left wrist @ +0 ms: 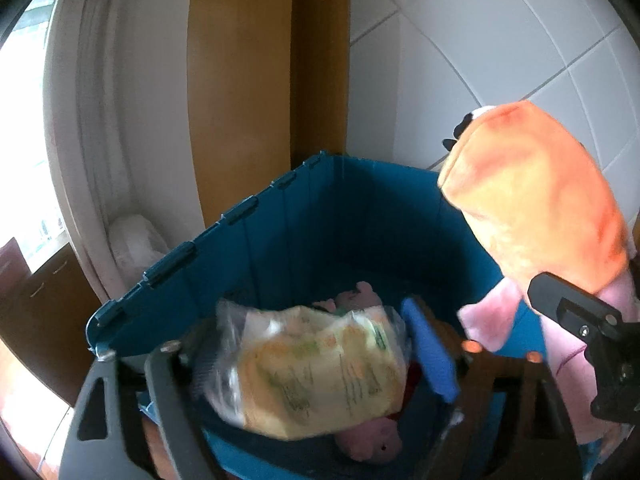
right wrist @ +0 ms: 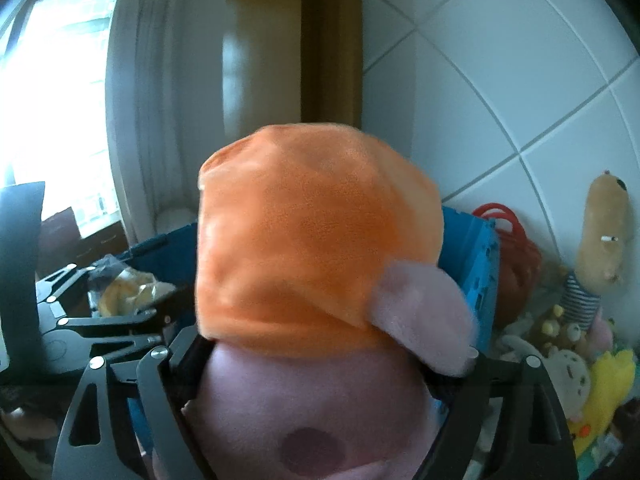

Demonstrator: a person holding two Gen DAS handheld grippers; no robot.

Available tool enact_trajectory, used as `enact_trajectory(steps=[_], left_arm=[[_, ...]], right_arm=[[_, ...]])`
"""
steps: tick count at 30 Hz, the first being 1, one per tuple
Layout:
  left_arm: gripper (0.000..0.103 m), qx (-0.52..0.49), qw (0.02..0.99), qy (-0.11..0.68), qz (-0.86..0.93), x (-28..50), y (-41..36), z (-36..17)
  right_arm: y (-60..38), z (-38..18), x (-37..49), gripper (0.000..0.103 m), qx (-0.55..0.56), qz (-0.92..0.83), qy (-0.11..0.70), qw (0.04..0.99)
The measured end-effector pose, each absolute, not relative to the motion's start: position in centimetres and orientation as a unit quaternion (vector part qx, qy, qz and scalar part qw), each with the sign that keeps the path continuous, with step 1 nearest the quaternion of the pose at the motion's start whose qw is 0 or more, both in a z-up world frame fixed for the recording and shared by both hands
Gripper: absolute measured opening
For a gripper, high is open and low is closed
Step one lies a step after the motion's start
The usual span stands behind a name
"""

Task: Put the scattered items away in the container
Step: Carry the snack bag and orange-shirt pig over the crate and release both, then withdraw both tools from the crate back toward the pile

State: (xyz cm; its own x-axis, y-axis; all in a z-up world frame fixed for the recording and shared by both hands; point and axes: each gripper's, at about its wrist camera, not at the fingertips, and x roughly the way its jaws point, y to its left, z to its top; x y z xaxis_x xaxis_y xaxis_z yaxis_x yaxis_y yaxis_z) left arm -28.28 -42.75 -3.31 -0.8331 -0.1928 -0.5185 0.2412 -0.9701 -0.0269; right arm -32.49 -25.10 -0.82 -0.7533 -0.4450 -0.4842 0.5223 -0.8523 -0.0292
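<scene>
A blue plastic crate [left wrist: 280, 232] stands against the wall, with pink plush toys [left wrist: 368, 440] inside. My left gripper [left wrist: 316, 364] is above the crate's opening, shut on a clear bag of packets [left wrist: 316, 368]. My right gripper [right wrist: 320, 364] is shut on a pink plush pig in an orange dress [right wrist: 316, 256], holding it over the crate's right side [right wrist: 472, 248]. The pig also shows in the left wrist view [left wrist: 532, 208], with the right gripper's black frame [left wrist: 580, 328] below it. The left gripper shows in the right wrist view [right wrist: 100, 320], holding the bag [right wrist: 128, 288].
A white tiled wall [left wrist: 500, 60] and a wooden door frame [left wrist: 316, 60] rise behind the crate, with a white curtain [left wrist: 100, 120] at left. To the crate's right lie a red bag [right wrist: 516, 264], a brown plush [right wrist: 604, 232] and several small plush toys [right wrist: 580, 360].
</scene>
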Motion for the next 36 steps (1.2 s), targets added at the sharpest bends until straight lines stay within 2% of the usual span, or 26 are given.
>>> enact_trajectory(steps=[3,22,28,36], left_arm=[[0.093,0.272,0.112,0.043,-0.955,-28.5,-42.2,-3.6],[0.094,0.264,0.120,0.058,-0.955,-24.5,-39.7,-4.2],[0.094,0.239,0.087,0.043,-0.966,-21.8,-34.8,-3.0],[0.094,0.225,0.010,0.006,-0.974,-19.2,-23.8,-2.3]], right_arm=[[-24.5,-0.5,-32.2,0.103,0.232,-0.936,0.074,0.255],[-19.4,-1.4,-27.7,0.103,0.224,-0.950,0.063,0.206],[-14.4,-1.4,-25.0,0.103,0.216,-0.959,0.052,0.175],[-5.0,-2.6,-21.8,0.103,0.232,-0.964,0.038,0.121]])
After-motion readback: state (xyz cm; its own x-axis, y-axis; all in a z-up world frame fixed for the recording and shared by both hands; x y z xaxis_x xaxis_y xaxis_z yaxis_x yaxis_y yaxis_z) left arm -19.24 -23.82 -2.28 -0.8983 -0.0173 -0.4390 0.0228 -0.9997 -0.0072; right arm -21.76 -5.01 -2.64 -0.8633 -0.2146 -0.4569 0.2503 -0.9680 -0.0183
